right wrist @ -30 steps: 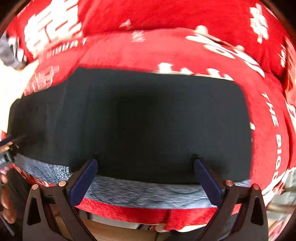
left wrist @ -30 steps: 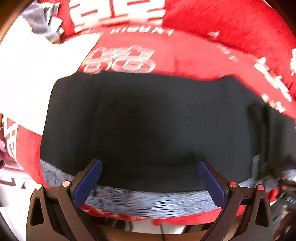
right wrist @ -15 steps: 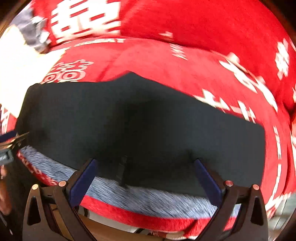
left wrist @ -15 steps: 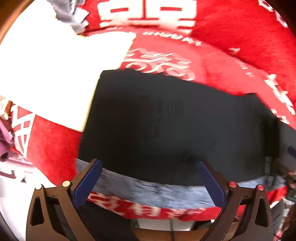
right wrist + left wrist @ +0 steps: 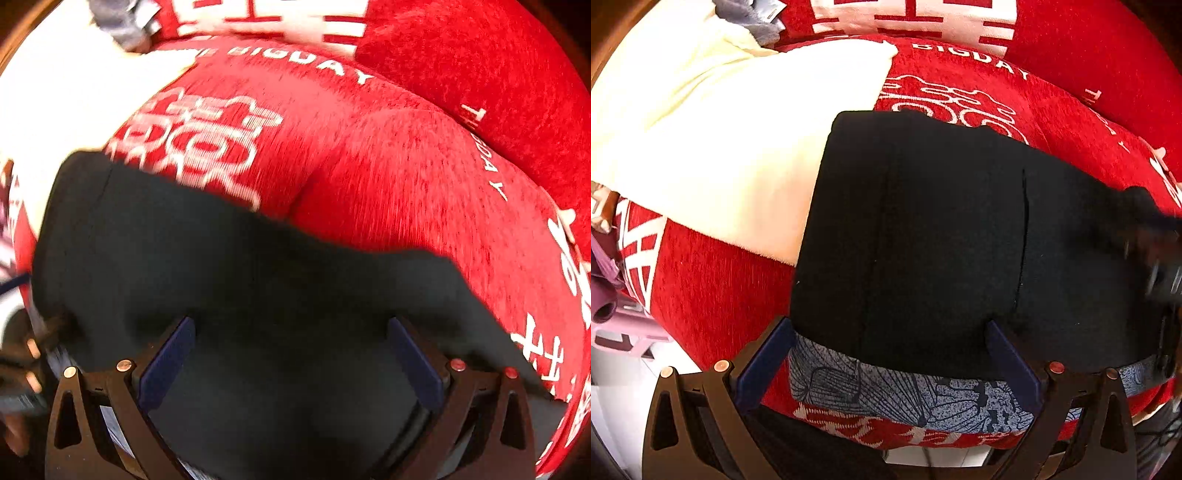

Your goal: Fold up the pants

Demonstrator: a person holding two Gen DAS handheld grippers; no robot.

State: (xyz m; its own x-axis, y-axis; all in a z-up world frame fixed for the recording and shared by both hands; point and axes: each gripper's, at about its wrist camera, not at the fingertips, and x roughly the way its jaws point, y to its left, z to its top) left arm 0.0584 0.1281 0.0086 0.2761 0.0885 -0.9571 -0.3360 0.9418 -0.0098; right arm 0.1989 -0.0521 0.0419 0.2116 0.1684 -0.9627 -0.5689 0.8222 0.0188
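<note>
from the left wrist view we see the black pants (image 5: 942, 236) lying flat on the red cushion (image 5: 960, 81), which carries white lettering. the left gripper (image 5: 886, 354) stands wide open at the near edge of the pants, its blue pads (image 5: 764, 362) spread on either side of the grey patterned waistband (image 5: 908, 395); we see no cloth pinched between them. a cream cloth (image 5: 731, 140) lies on the cushion just left of the pants, touching their left edge. at the right edge of the pants a dark blurred shape sits, and we cannot tell what it is.

from the right wrist view we see the pants (image 5: 240, 277) filling the lower frame, with the cushion (image 5: 406, 166) beyond their far edge. the right gripper (image 5: 291, 354) is also spread wide, its pads (image 5: 166, 362) set over the dark cloth, which runs between and under them. the picture is blurred, so we cannot tell whether the pads touch the cloth. nothing is clamped.
</note>
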